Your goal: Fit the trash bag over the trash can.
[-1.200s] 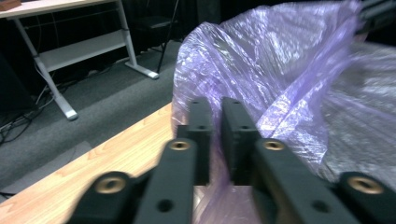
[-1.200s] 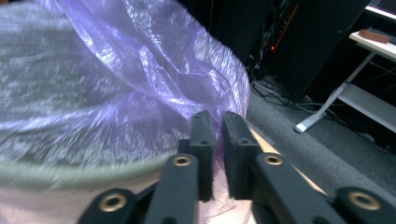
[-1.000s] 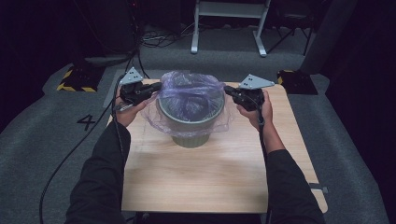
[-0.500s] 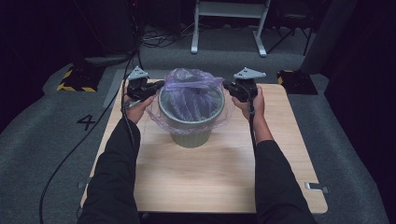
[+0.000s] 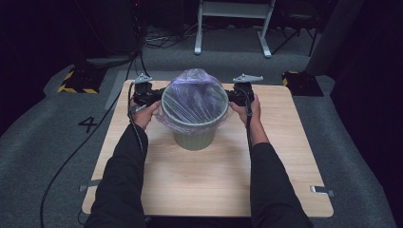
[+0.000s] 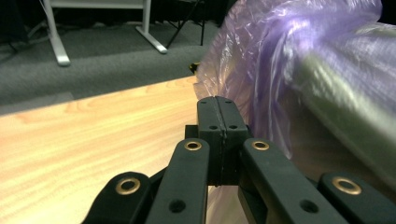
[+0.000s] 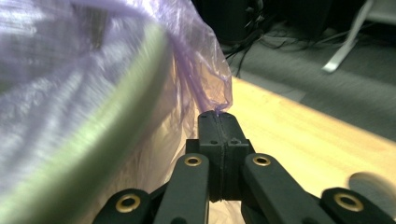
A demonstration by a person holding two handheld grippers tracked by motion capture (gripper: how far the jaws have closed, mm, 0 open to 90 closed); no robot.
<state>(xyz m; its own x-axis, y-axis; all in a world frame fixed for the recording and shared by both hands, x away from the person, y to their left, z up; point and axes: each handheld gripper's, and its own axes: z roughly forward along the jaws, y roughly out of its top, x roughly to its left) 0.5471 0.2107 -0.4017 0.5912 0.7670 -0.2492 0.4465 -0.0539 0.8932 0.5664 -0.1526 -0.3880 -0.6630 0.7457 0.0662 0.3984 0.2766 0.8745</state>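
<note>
A pale green bin (image 5: 194, 137) stands mid-table, lined with a thin purple plastic bag (image 5: 192, 99) whose edge is folded out over the rim. My left gripper (image 5: 156, 96) sits at the bin's left side, shut on the bag's hanging film. My right gripper (image 5: 234, 97) sits at the right side, likewise shut on the film. In the left gripper view the closed jaws (image 6: 217, 101) meet the bag (image 6: 261, 70) beside the bin's rim (image 6: 345, 88). In the right gripper view the film (image 7: 205, 79) runs down into the closed tips (image 7: 216, 114).
The bin rests on a light wooden table (image 5: 209, 180) on grey carpet. A white metal stand (image 5: 233, 28) and cables lie beyond the far edge. A yellow-black striped block (image 5: 75, 80) sits at the left, and a dark box (image 5: 299, 81) at the right.
Both grippers have sunk beside the bin's rim, drawing the bag's edge down. The bag no longer billows above the rim and lies tighter over it.
</note>
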